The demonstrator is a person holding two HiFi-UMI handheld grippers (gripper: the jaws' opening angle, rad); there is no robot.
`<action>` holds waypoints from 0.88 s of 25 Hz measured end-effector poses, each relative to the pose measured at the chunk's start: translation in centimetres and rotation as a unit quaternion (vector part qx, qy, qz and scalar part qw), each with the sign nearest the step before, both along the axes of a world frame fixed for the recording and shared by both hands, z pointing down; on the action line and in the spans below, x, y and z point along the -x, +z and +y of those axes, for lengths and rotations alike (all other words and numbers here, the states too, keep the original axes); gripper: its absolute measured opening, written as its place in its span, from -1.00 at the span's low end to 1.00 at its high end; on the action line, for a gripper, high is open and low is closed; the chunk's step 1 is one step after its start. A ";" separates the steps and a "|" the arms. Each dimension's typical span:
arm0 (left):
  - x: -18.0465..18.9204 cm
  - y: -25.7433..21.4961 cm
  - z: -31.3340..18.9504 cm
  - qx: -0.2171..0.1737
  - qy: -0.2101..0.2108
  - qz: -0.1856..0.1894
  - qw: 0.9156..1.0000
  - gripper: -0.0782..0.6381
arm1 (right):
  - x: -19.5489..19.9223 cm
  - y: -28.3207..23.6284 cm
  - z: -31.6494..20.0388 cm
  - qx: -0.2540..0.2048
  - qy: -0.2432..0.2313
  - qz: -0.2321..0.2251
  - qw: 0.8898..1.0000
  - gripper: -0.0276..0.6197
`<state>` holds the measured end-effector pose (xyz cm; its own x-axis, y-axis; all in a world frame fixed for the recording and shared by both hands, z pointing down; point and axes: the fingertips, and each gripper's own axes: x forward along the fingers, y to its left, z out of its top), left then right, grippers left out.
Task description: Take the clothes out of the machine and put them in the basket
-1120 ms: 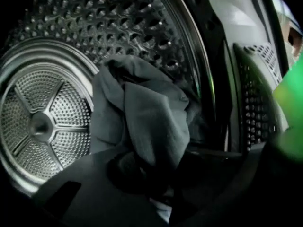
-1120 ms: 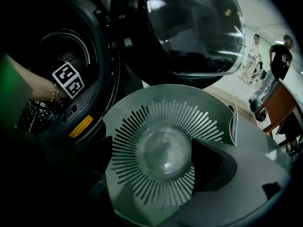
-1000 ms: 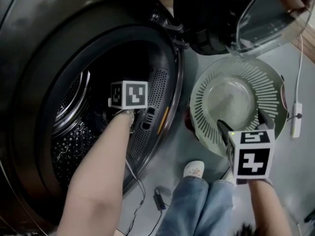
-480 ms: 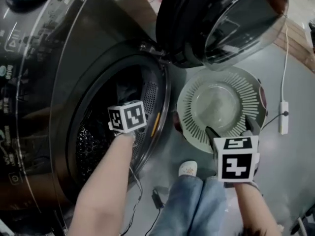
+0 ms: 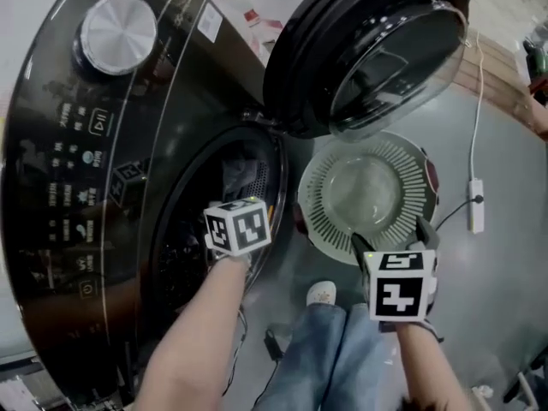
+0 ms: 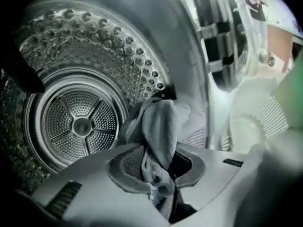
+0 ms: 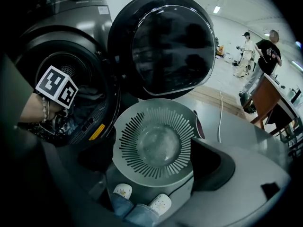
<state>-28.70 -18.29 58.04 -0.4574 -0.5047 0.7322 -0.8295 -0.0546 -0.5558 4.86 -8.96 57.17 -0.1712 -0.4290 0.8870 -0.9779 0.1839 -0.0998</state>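
Left gripper [image 5: 238, 227], seen from the head, is at the machine [image 5: 77, 169] mouth, with the right gripper [image 5: 396, 272] over the basket's [image 5: 330, 221] near rim. Left gripper view: jaws clamped on a grey cloth [image 6: 158, 126] before the drum [image 6: 80, 122]. Right gripper view: jaws apart above the basket.

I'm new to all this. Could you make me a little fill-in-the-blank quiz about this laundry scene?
1. The left gripper is ____ on a pale cloth.
2. The basket on the floor is ____.
3. The door of the machine stands ____.
4. The right gripper holds ____.
Missing words: shut, empty, open, nothing.
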 end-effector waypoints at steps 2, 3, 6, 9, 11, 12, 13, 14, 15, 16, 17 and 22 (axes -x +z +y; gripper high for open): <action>-1.1 -0.8 0.9 -0.001 -0.006 0.016 1.000 -0.57 | -0.1 -0.8 0.6 0.001 0.003 -0.005 1.000 0.66; -1.6 -1.2 1.3 -0.003 -0.013 0.024 1.000 -0.57 | -0.2 -1.0 0.9 0.003 0.004 -0.008 1.000 0.66; -2.5 -2.7 2.1 -0.013 -0.030 0.044 0.998 -0.57 | -0.4 -1.7 2.0 0.010 0.005 -0.011 1.000 0.66; -3.4 -4.3 2.6 -0.025 -0.031 0.054 0.998 -0.58 | -1.2 -2.3 2.6 0.015 0.017 -0.014 1.000 0.66; -4.1 -5.1 3.1 -0.032 -0.032 0.069 0.997 -0.58 | -1.6 -2.9 2.9 0.014 0.026 -0.017 0.999 0.66; -4.6 -5.5 3.4 -0.035 -0.034 0.079 0.996 -0.58 | -1.8 -3.2 3.0 0.013 0.029 -0.018 0.999 0.66; -5.1 -6.0 3.7 -0.039 -0.035 0.088 0.995 -0.58 | -2.0 -3.4 3.0 0.011 0.031 -0.019 0.999 0.66; -5.6 -6.5 4.0 -0.044 -0.036 0.095 0.994 -0.58 | -2.2 -3.6 3.1 0.010 0.032 -0.018 0.999 0.66; -6.1 -7.1 4.2 -0.048 -0.036 0.101 0.993 -0.58 | -2.3 -3.9 3.0 0.009 0.032 -0.018 0.999 0.66; -6.6 -7.6 4.4 -0.053 -0.036 0.106 0.992 -0.58 | -2.5 -4.1 3.0 0.008 0.033 -0.018 0.999 0.66; -7.0 -8.1 4.6 -0.056 -0.035 0.111 0.992 -0.58 | -2.6 -4.3 2.9 0.007 0.033 -0.018 0.999 0.66; -9.0 -10.3 5.3 -0.070 -0.023 0.137 0.988 -0.58 | -3.5 -5.6 2.6 -0.002 0.039 -0.021 0.999 0.65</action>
<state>-19.73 -13.03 47.77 -0.2766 -0.5937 0.7557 -0.9497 0.0487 -0.3094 8.39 -6.39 51.61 -0.1749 -0.4460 0.8778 -0.9841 0.1077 -0.1414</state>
